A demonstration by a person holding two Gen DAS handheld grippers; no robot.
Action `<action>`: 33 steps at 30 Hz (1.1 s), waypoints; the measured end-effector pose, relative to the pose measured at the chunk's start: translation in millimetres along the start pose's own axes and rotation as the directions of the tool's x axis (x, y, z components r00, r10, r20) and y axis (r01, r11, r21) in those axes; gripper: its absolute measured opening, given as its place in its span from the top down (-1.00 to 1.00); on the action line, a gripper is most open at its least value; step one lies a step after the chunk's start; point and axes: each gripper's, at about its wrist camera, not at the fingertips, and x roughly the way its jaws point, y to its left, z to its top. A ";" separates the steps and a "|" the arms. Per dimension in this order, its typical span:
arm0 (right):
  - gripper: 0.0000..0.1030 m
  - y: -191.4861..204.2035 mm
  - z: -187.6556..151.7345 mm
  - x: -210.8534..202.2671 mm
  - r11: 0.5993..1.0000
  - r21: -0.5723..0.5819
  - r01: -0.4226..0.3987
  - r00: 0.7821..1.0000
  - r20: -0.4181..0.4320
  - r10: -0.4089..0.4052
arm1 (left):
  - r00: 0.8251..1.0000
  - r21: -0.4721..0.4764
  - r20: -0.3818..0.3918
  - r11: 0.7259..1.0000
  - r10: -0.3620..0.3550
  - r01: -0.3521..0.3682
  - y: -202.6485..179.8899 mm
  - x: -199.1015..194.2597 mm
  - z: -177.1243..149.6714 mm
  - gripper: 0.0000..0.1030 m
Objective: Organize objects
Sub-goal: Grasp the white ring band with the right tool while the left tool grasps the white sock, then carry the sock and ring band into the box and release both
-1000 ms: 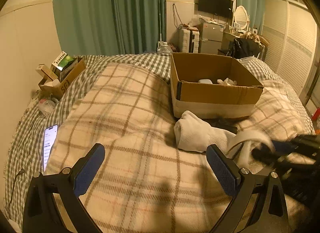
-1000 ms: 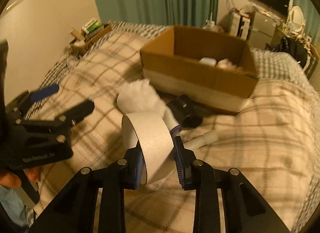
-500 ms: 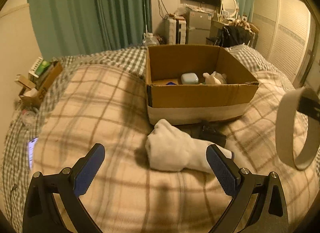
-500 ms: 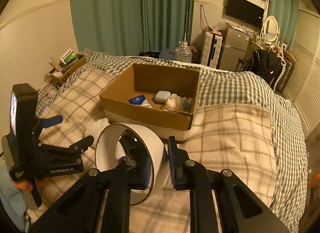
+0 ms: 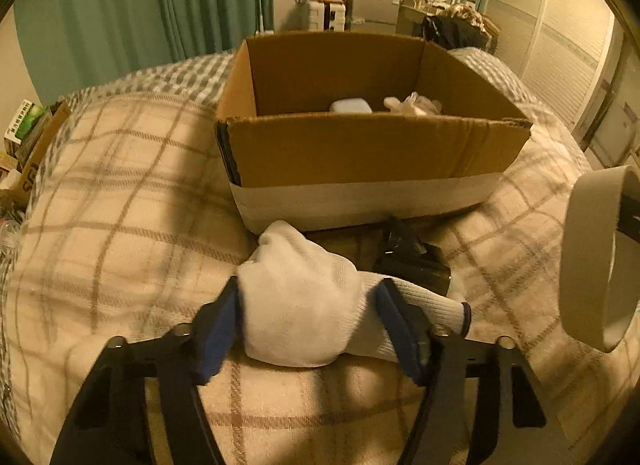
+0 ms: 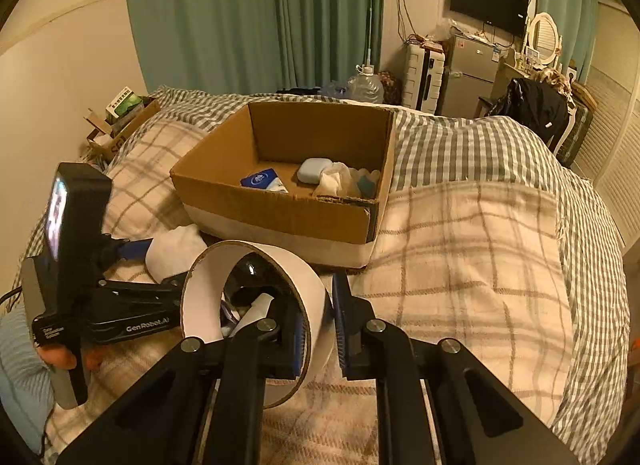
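Observation:
My left gripper (image 5: 310,315) is closed around a white rolled sock (image 5: 304,301) lying on the plaid blanket, its pads touching both sides. My right gripper (image 6: 318,325) is shut on the wall of a white tape roll (image 6: 256,305), held above the bed; the roll also shows in the left wrist view (image 5: 596,257). An open cardboard box (image 5: 360,153) stands just beyond the sock and holds a pale earbud case (image 6: 314,169), a blue packet (image 6: 260,180) and crumpled white items (image 6: 334,179). A black object (image 5: 412,257) lies between sock and box.
The plaid blanket (image 6: 460,265) covers the bed, over a checked sheet (image 6: 460,145). A small box of clutter (image 6: 120,117) sits at the far left bed edge. A fridge, suitcase and water jug stand beyond the bed.
My left gripper has moved forward and closed around the sock. My right gripper, still holding the tape roll, has stayed raised near the box.

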 end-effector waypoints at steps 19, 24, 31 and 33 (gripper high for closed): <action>0.78 26.7 17.7 -93.8 0.995 -0.065 0.078 0.987 0.147 -0.067 | 0.977 0.015 0.205 0.998 -0.064 0.063 -0.9 -121.2 21.6 0.39; 0.78 28.9 46.2 -123.2 0.991 -0.071 0.115 0.976 0.196 -0.099 | 0.952 0.057 0.301 0.998 -0.051 0.036 -5.4 -166.9 54.1 0.39; 0.80 32.4 115.8 -143.5 0.982 -0.108 0.155 0.956 0.267 -0.122 | 0.934 0.089 0.354 0.996 -0.052 0.022 -11.3 -192.2 120.5 0.39; 0.81 30.1 138.8 -135.4 0.979 -0.110 0.172 0.953 0.271 -0.137 | 0.933 0.099 0.358 0.995 -0.035 -0.001 -11.8 -188.5 135.3 0.39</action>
